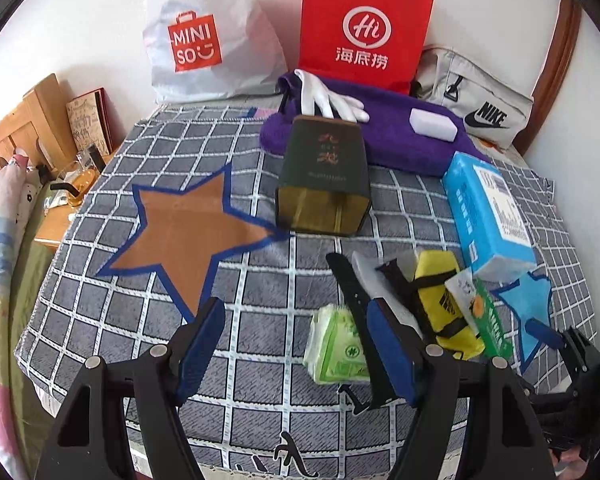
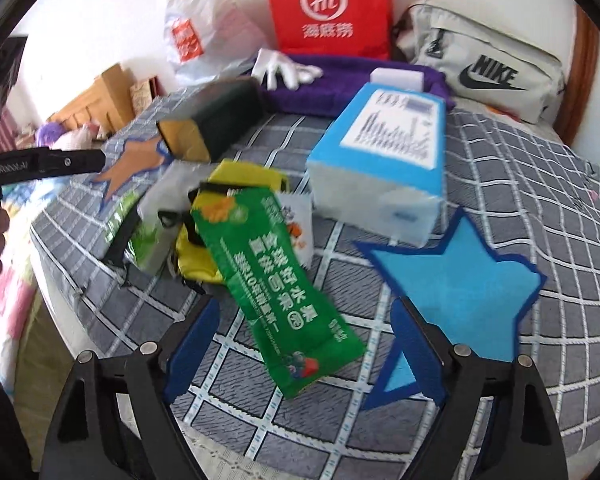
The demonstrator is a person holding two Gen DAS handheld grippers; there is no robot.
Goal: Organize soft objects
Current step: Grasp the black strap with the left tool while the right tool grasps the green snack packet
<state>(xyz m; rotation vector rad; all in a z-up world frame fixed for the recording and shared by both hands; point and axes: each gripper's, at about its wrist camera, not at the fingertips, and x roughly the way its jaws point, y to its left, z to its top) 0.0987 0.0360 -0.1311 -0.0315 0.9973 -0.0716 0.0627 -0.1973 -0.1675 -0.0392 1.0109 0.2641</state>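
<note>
Both tongs share one build: black triangular frames with cut-out windows, silver round screws at the pivots, and blue ribbed pads lining the fingers (image 1: 204, 344) (left tongs (image 1: 300, 354), right tongs (image 2: 304, 354)). White lettering marks one black arm, far left.

White plastered wall (image 1: 100, 20) behind, evenly daylit. Bed spread with a grey checked cover (image 1: 100, 292). Curved reddish wooden frame (image 1: 564, 48) at right against the wall. Pale wooden headboard (image 1: 16, 128) at left, beside a low wooden bedside stand (image 1: 54, 228) carrying small glass items.
</note>
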